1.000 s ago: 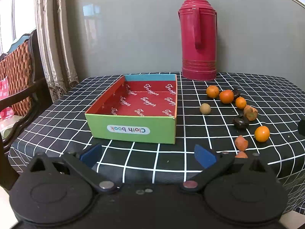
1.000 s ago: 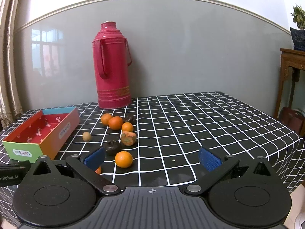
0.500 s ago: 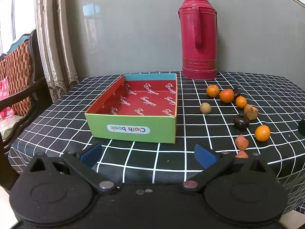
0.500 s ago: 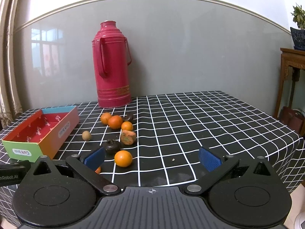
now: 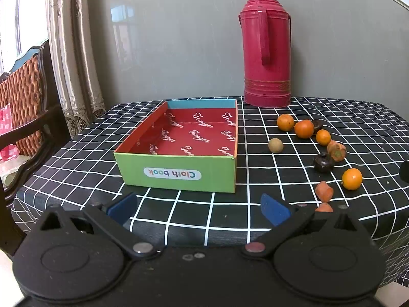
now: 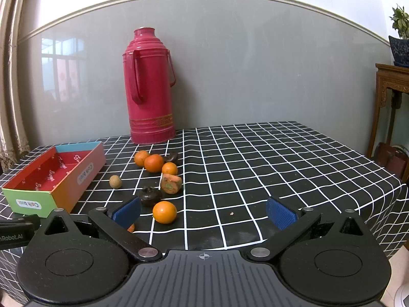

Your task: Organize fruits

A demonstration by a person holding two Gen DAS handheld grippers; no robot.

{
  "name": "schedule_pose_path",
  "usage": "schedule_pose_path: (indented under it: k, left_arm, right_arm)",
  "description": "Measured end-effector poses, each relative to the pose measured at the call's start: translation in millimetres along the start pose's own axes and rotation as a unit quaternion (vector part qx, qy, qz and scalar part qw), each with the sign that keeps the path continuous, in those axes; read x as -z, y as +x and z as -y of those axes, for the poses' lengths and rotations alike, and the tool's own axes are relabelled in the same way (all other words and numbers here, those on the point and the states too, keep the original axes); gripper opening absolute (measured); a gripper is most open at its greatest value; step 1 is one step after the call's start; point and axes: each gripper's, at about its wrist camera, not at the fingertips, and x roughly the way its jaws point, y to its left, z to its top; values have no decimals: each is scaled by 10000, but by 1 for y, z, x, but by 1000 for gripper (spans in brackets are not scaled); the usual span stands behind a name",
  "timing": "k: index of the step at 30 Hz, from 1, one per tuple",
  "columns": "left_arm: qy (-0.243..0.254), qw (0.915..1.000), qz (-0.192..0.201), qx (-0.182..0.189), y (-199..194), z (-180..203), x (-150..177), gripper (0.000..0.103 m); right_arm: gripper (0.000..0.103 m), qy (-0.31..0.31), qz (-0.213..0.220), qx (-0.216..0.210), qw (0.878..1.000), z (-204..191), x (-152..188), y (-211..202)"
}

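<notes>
An empty red-lined box with a green front sits on the black checked tablecloth. To its right lie several fruits: oranges, a dark mangosteen, a tan round fruit and orange chunks. My left gripper is open and empty, just in front of the box. My right gripper is open and empty, at the table's near edge, its left finger close to the nearest orange.
A tall red thermos stands at the back by the grey wall. A chair and curtain are left of the table. A wooden stand with a plant is at the right.
Both grippers have hardly moved; the right view has shifted very slightly. The fruits and box lie as before.
</notes>
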Motion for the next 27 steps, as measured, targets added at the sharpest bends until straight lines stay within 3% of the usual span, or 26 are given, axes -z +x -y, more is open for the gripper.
schedule_pose_path:
  k: [27]
  left_arm:
    - [125, 9999, 86, 18, -3, 5, -1, 97]
  right_arm:
    - [103, 11, -10, 8, 10000, -1, -1, 0]
